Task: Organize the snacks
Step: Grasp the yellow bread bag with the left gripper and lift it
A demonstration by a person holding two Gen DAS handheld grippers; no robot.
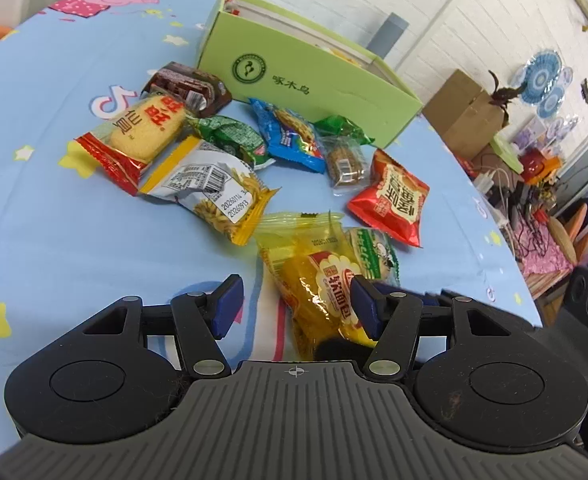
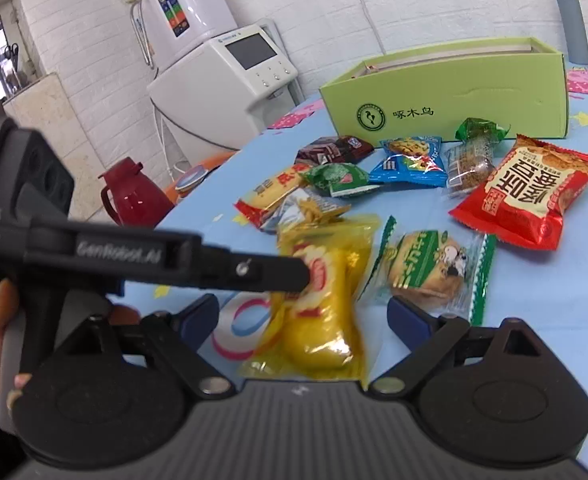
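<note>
Several wrapped snacks lie on a blue cartoon tablecloth (image 1: 34, 208) in front of an open green box (image 1: 313, 80), which also shows in the right wrist view (image 2: 453, 96). My left gripper (image 1: 295, 304) is open, its jaws either side of a yellow soft-bread packet (image 1: 317, 288). My right gripper (image 2: 303, 316) is open over the same yellow packet (image 2: 325, 312). The left gripper's finger (image 2: 254, 270) crosses the right wrist view and touches the packet. A green-striped biscuit packet (image 2: 429, 276) lies beside it. A red packet (image 2: 529, 188) lies near the box.
A red thermos jug (image 2: 134, 196) and white appliances (image 2: 222, 92) stand beyond the table's left edge. A cardboard box (image 1: 465, 112) and cluttered cables (image 1: 525, 200) lie past the right edge. Other snacks cluster between the grippers and the green box.
</note>
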